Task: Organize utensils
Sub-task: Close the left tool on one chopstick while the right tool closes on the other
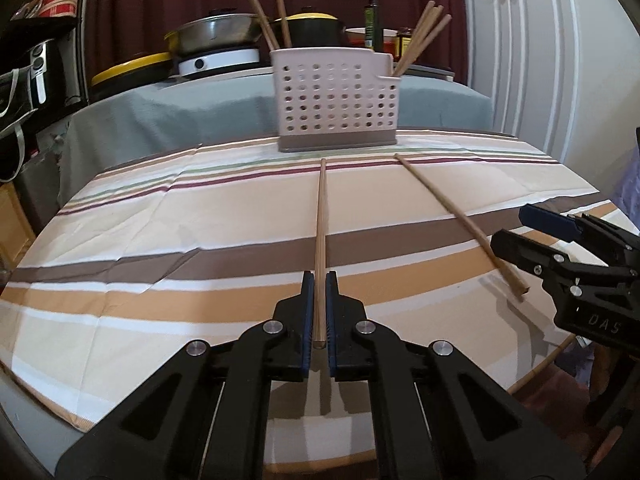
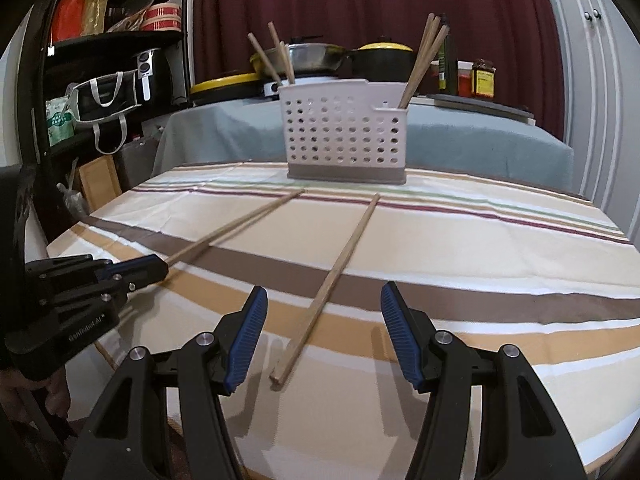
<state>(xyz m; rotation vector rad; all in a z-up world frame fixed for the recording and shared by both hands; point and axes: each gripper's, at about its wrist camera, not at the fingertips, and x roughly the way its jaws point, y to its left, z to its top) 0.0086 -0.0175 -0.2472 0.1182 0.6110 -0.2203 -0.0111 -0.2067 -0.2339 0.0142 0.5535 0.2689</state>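
Left claw is low over the near edge of the table, pointing straight at the holder. Its blue pads are clamped on the near end of one chopstick. The stick runs forward between the fingers toward the holder's base; from the right wrist view the far tip looks to be resting on the striped cloth while the held end sits a bit above it.

Right claw is also low and level, aimed at the holder, jaws spread wide and gripping nothing. The second chopstick lies flat on the cloth, near end between the two open fingers, not touching either pad. Its far end points at the holder, stopping short of the base.

The two claws are side by side, near each other, left one slightly ahead in the right wrist view.

Holder is white, perforated, upright at the far side of the table. Loose sticks stand tilted in it: a few in the left compartment, a bundle in the right one.

Pots sit behind on a grey-covered surface.
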